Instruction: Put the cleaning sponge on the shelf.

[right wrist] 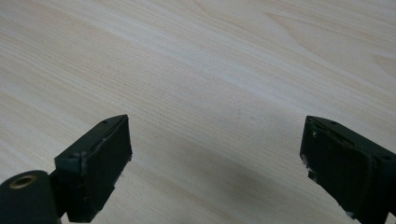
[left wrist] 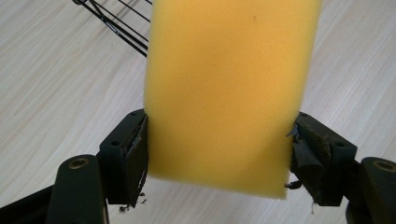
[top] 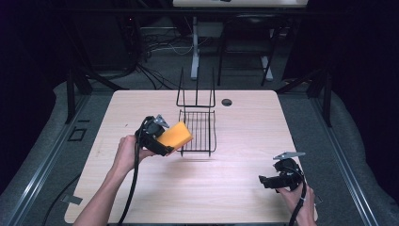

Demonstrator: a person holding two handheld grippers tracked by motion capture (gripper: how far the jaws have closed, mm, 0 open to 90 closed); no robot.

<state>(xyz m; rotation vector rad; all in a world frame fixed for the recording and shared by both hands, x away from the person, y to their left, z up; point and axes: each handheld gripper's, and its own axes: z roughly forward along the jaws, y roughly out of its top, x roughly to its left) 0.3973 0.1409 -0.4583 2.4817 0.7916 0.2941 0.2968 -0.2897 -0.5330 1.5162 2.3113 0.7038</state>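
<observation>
A yellow sponge (top: 175,135) is clamped by its two side edges in my left gripper (top: 162,141), which holds it in the air just left of a black wire rack (top: 197,123). In the left gripper view the sponge (left wrist: 226,88) stands up between the two black pads (left wrist: 135,149), with a corner of the rack (left wrist: 119,25) behind it at the top left. My right gripper (top: 268,181) rests low at the table's front right, its jaws wide apart. In the right gripper view the gripper (right wrist: 217,168) has only bare wood between its fingers.
The light wooden table (top: 244,141) has a round cable hole (top: 227,102) near its far edge, right of the rack's upright back. Dark floor, cables and table legs lie beyond the far edge. Open tabletop spreads between the two hands.
</observation>
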